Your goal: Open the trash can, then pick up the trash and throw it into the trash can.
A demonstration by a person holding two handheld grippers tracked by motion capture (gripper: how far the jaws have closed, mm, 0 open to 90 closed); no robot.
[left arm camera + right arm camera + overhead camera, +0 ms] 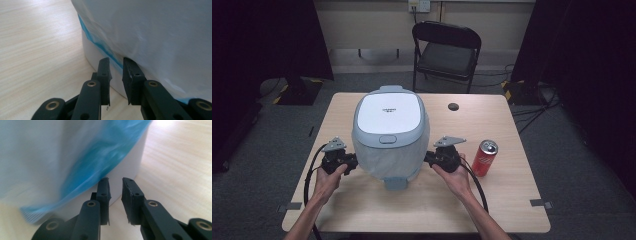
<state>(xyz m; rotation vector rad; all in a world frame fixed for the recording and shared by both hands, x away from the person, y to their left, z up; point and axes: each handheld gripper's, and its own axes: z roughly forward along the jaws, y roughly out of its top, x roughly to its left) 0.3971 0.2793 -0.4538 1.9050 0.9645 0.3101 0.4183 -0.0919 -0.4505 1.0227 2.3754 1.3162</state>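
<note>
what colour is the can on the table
Red with a silver top, clearest in the high view.

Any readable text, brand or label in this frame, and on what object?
None reads clearly.
Bin lid: a small dark mark at its centre, too small to read.
Red can: white markings on its side, too blurred to read.
Both gripper views: no lettering on the bag or bin wall.

One bin [390, 132], one can [484, 157], one chair [446, 47], two grippers, one table [422, 205].
</note>
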